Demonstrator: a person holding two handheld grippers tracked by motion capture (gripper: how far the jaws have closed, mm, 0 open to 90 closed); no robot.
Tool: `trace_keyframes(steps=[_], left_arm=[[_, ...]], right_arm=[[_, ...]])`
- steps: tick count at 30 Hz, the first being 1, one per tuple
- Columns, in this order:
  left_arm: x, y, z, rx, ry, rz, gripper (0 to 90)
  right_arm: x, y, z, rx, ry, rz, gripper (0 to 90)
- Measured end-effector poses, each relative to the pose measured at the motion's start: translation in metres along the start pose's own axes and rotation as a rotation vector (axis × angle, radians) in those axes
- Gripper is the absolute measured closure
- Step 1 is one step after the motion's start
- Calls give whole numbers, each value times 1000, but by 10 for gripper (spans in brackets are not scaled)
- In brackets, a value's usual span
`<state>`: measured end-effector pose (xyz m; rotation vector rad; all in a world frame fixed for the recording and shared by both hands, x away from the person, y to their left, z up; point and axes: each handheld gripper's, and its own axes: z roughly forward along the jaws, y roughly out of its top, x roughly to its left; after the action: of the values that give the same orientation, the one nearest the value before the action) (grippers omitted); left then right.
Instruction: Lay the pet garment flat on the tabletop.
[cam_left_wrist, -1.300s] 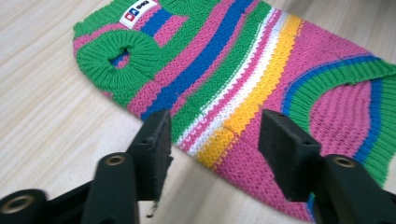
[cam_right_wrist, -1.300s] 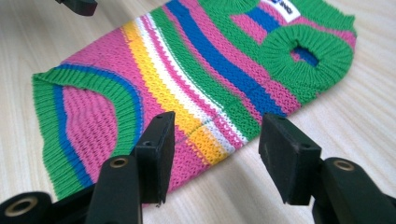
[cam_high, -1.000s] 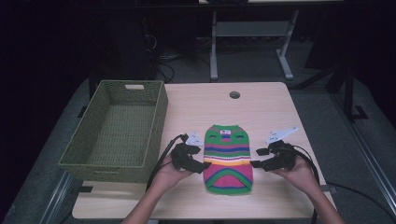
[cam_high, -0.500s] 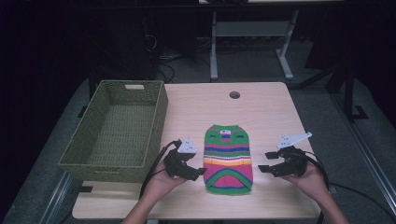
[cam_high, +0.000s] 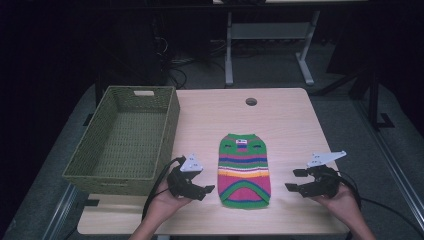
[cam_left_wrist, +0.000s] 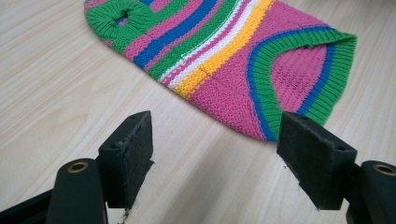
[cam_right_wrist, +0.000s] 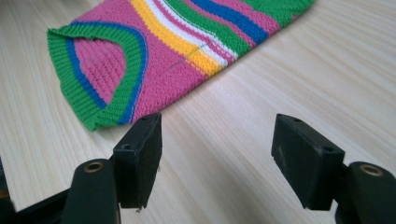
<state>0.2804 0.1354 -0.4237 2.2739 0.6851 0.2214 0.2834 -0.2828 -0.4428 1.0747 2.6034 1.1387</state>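
I can make out no readable text, number or brand from here. The only candidate is a small pale tag at the neck of the striped knit sweater, at the end farthest from both my grippers, and its marks are too small and blurred to read. Up close, ahead of my left gripper and my right gripper, the knit shows plain coloured stripes with no lettering, and the black jaw pads carry no markings I can read.
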Motion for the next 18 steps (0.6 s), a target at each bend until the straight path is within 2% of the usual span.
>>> trace_keyframes(steps=[7,15,16,18], left_arm=[[-3,-10,-3,-8,8,-4,267],[-10,-19,-5,-24,5,-6,266],[-11,-21,-5,-31,5,-11,265],[-12,-25,-4,-48,0,-26,264]], right_arm=[[2,-12,-7,-17,-4,20,327],[9,-24,-12,-16,-5,16,308],[9,-26,-11,-21,-10,3,300],[11,-29,-13,-27,-14,10,293]])
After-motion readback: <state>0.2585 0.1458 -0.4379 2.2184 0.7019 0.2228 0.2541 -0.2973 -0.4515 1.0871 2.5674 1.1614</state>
